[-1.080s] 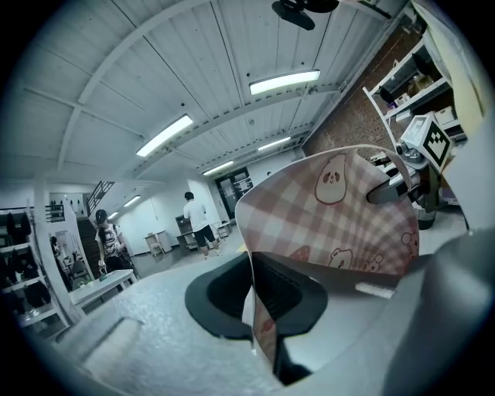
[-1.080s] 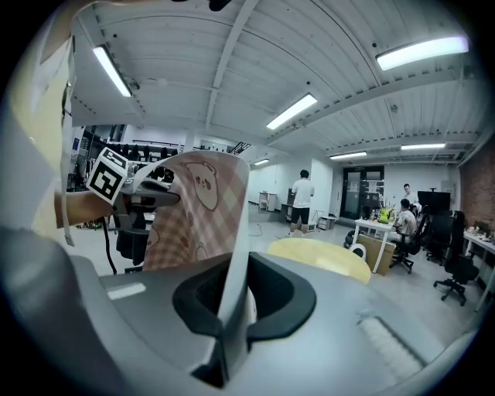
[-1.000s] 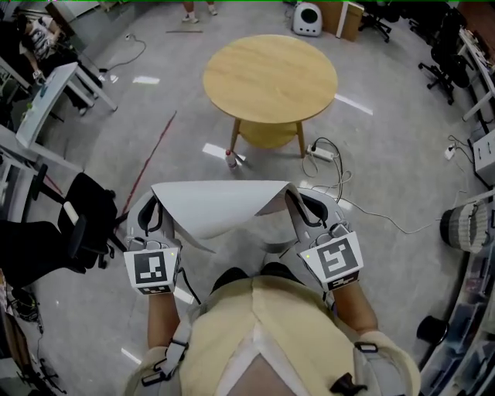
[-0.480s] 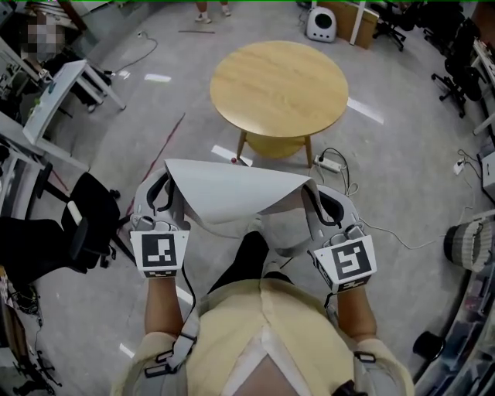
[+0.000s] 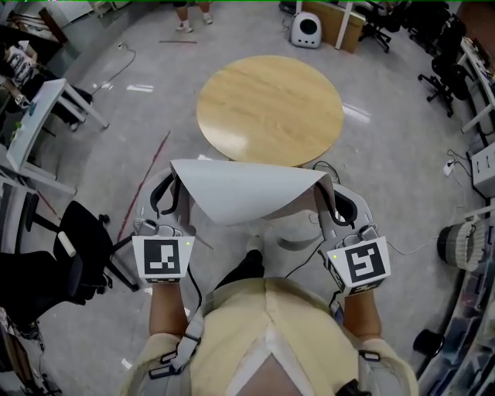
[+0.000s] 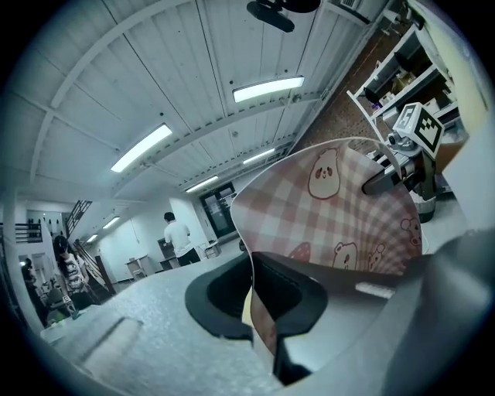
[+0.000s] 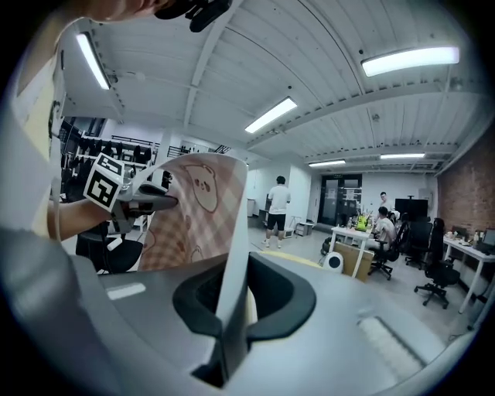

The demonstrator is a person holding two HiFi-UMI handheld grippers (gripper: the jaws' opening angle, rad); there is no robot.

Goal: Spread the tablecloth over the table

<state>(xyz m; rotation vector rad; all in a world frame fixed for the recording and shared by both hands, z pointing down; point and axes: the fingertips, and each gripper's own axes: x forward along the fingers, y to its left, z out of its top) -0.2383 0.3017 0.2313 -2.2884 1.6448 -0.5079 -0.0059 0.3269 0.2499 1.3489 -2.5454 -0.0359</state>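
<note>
One round table (image 5: 269,108); one tablecloth (image 5: 244,189) just before it; two grippers there, left gripper (image 5: 178,168) and right gripper (image 5: 321,182); one black chair (image 5: 77,240) at the table's near left.

left gripper (image 6: 261,309) | jaws clamp tablecloth (image 6: 332,220) edge | pink checks, bears

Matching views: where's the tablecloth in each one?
Head view: tablecloth at centre, white side up, held between left hand-held gripper and right hand-held gripper.
Left gripper view: tablecloth centre-right, pink checked bear print, edge pinched in the jaws.
Right gripper view: tablecloth left of centre, rising from the shut jaws.
Shared landmark: person in white top, both gripper views; probably the legs atop head view.
</note>
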